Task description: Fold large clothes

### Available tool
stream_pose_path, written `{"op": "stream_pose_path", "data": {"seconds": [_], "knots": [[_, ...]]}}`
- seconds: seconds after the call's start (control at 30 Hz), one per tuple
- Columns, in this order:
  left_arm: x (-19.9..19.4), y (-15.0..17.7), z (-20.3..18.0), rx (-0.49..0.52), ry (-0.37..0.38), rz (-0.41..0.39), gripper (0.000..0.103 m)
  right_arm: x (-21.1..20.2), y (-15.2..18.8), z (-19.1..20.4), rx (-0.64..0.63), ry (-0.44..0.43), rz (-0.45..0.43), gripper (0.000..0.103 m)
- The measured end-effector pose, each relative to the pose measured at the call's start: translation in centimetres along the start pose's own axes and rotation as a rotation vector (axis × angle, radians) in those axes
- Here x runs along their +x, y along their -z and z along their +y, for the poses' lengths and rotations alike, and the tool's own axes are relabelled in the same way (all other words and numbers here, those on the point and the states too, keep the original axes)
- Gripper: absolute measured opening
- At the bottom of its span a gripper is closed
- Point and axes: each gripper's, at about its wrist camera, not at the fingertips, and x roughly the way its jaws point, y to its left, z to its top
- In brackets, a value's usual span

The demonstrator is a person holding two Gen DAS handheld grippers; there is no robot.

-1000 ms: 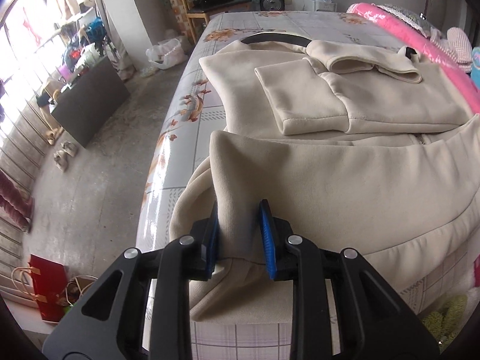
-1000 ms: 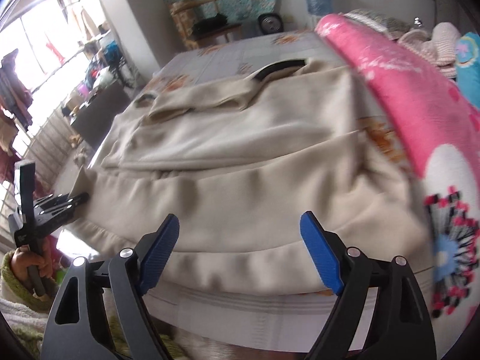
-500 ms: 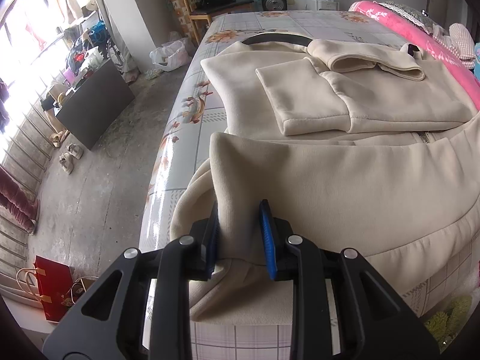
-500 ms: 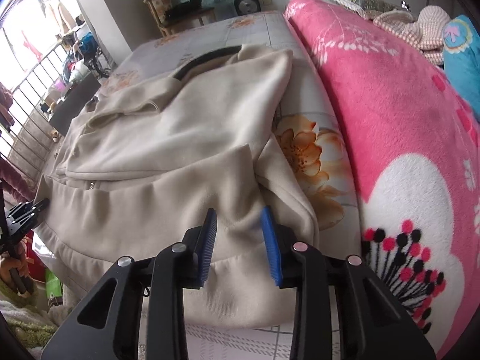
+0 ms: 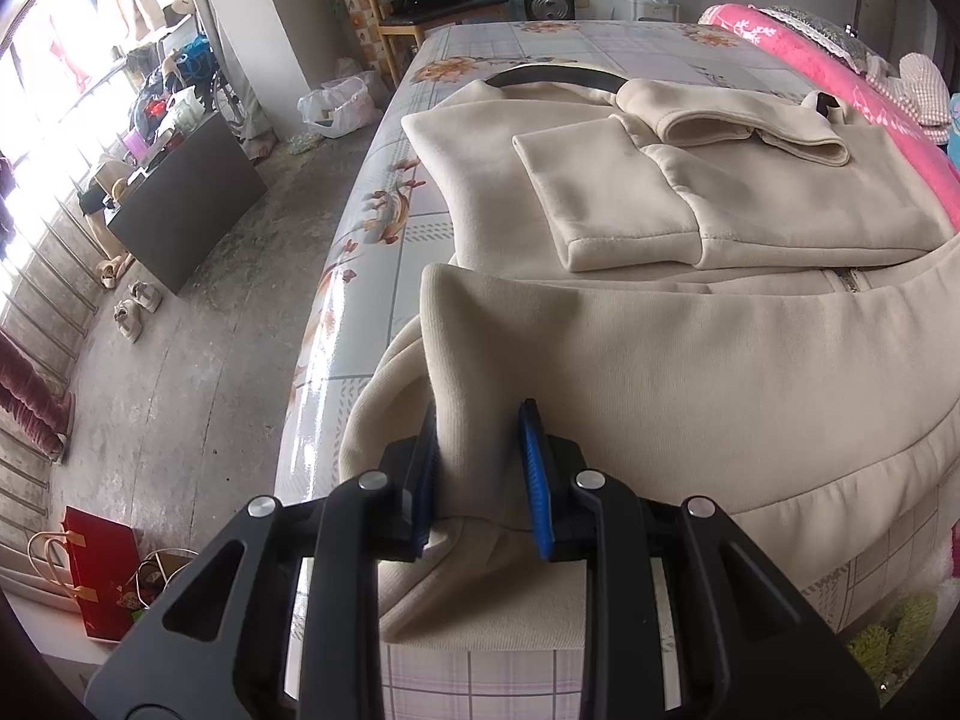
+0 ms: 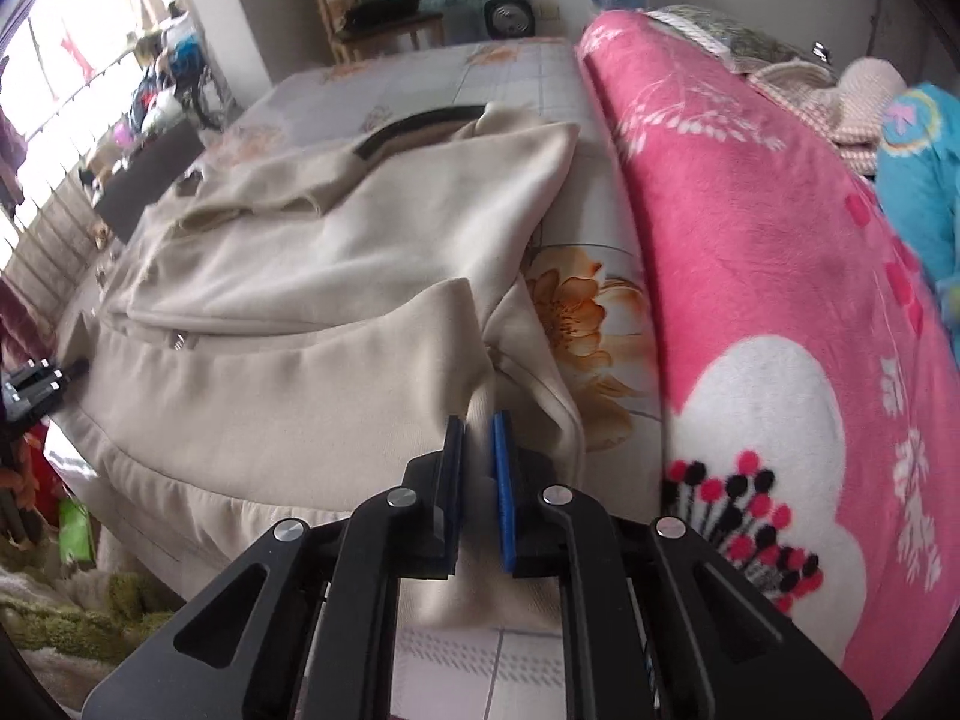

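A large cream zip jacket (image 5: 690, 360) lies spread on the bed, its sleeves (image 5: 600, 192) folded across the chest. My left gripper (image 5: 480, 411) is shut on a thick fold at the jacket's near left hem corner, which stands up between the blue pads. In the right wrist view the jacket (image 6: 288, 396) reaches to the pink blanket. My right gripper (image 6: 477, 420) is at the near right hem corner; its jaws are closing and pinch a thin fold of fabric. The left gripper (image 6: 36, 384) shows at the far left edge there.
A floral sheet (image 5: 540, 42) covers the bed. A thick pink blanket (image 6: 750, 240) runs along the right side beside the jacket. Left of the bed are bare floor, a dark cabinet (image 5: 180, 198), shoes and a red bag (image 5: 102, 576). A wooden chair (image 5: 420, 6) stands beyond.
My right gripper slid right along the hem to the corner by the pink blanket, and its wide jaws came together on the fabric. The left gripper kept its hold and place.
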Motion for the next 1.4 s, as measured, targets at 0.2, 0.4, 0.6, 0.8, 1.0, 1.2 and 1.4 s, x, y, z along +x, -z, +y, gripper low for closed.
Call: {"op": "stream_pose_path", "data": {"seconds": [0.2, 0.4, 0.6, 0.8, 1.0, 1.2, 1.4], "knots": [[0.1, -0.1, 0.0, 0.015, -0.002, 0.002, 0.024, 2.0, 0.4, -0.7, 0.047, -0.042, 0.059, 0.014], [0.0, -0.1, 0.0, 0.012, -0.005, -0.002, 0.024, 3.6, -1.1, -0.5, 0.009, -0.068, 0.1, 0.025], [0.0, 0.0, 0.0, 0.011, -0.003, -0.001, 0.024, 2.7, -2.0, -0.9, 0.065, -0.152, 0.009, 0.014], [0.0, -0.1, 0.0, 0.018, -0.002, -0.001, 0.024, -0.2, -1.9, -4.4, 0.256, -0.244, -0.163, 0.01], [0.0, -0.1, 0.0, 0.019, 0.0, -0.001, 0.024, -0.7, -2.1, -4.8, 0.235, -0.296, -0.099, 0.02], [0.0, 0.0, 0.1, 0.019, 0.001, -0.001, 0.024, 3.4, -1.7, -1.4, 0.023, -0.149, 0.118, 0.042], [0.0, -0.1, 0.0, 0.02, 0.003, -0.001, 0.024, 3.3, -2.1, -0.3, -0.046, -0.168, 0.154, 0.014]]}}
